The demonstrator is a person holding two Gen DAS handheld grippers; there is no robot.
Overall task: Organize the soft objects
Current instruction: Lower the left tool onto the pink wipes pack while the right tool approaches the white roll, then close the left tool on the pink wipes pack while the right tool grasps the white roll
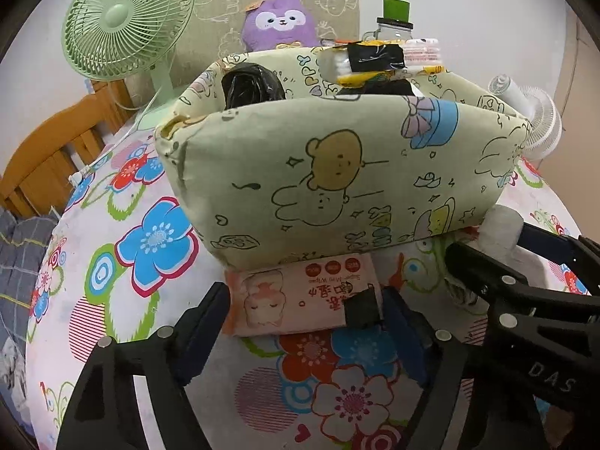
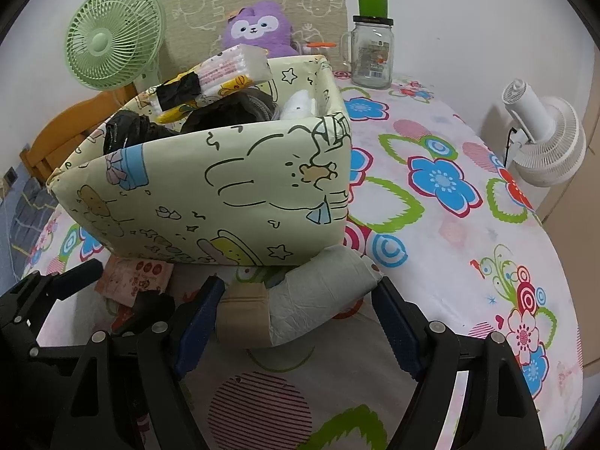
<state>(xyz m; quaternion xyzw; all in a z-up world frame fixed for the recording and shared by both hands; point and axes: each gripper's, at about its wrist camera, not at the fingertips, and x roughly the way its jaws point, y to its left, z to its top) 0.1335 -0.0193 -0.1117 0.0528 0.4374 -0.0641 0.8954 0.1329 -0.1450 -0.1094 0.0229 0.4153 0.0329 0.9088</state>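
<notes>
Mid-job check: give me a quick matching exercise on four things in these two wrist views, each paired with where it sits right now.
Things:
1. pink wipes pack
2. white rolled bundle
3. tissue packet
4. purple plush

Places:
A. on top of the fabric bin's contents, sticking above the rim
B. between the left gripper's fingers, in front of the bin
C. at the back, against the patterned cushion
D. between the right gripper's fingers, at the bin's front corner

Pairs: 1-B, 2-D, 3-A, 4-C
</notes>
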